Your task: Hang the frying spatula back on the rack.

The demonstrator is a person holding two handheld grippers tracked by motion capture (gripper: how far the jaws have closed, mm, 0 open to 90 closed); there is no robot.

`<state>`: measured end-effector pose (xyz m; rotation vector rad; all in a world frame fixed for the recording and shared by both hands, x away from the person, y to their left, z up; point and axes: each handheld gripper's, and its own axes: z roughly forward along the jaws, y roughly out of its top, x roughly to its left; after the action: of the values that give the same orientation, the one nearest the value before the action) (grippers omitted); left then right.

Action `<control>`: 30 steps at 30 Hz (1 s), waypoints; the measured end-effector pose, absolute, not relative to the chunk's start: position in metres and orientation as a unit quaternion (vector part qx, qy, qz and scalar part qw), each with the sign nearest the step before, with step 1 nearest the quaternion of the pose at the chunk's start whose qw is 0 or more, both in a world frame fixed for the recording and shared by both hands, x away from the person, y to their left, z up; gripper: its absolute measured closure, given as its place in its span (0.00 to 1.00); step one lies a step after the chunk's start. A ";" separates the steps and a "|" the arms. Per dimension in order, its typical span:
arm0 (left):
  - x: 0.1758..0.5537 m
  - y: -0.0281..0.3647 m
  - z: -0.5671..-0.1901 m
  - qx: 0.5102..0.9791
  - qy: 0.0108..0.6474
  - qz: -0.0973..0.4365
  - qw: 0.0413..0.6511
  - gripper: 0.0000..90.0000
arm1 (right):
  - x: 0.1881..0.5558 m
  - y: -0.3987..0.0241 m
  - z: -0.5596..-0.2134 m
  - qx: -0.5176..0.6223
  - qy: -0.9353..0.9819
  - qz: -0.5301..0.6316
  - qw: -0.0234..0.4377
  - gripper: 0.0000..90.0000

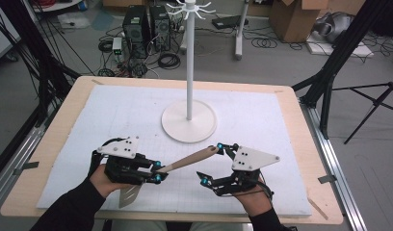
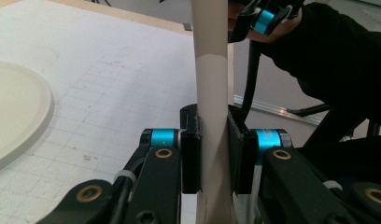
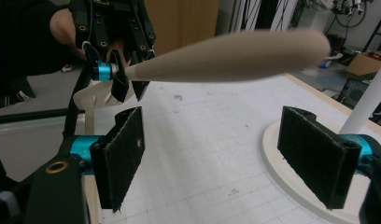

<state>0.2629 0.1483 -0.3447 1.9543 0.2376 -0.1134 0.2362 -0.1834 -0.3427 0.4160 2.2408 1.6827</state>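
The left gripper (image 1: 157, 171) clenches the spatula (image 1: 185, 162) at its neck, above the counter's (image 1: 59, 125) near edge. The right gripper (image 1: 211, 163) stands released, its jaws wide around the wooden handle's end. This looks like a handover; next the right jaws must close on the handle. The spatula's long axis runs left to right, handle tip rising toward the stand (image 1: 189, 120), blade low at the near edge.

A robotics lab or test room is showing itself here. Behind the light wooden table (image 1: 50, 144) topped with a white gridded mat (image 1: 127, 110), two black computer towers (image 1: 146, 24) are sitting on the grey floor among loose black cables (image 1: 168, 60). Brown cardboard boxes (image 1: 293, 17) are standing farther back right of the table, and black metal frame legs (image 1: 339, 53) are flanking it.
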 end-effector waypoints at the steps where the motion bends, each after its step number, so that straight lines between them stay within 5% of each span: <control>1: 0.263 0.148 -0.345 0.826 0.100 -0.048 0.552 0.86 | 0.236 -0.184 -0.342 0.146 0.780 0.588 0.154 0.25; 17: 0.267 0.153 -0.350 0.836 0.079 -0.110 0.531 0.86 | 0.234 -0.177 -0.311 0.039 0.816 0.557 0.149 0.38; 30: 0.268 0.152 -0.350 0.850 0.068 -0.132 0.505 0.86 | 0.228 -0.169 -0.313 -0.036 0.843 0.507 0.177 0.63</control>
<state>0.2683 0.1518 -0.3497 2.0512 0.1629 -0.3188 0.2280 -0.1691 -0.3133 -0.1013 2.3851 1.4359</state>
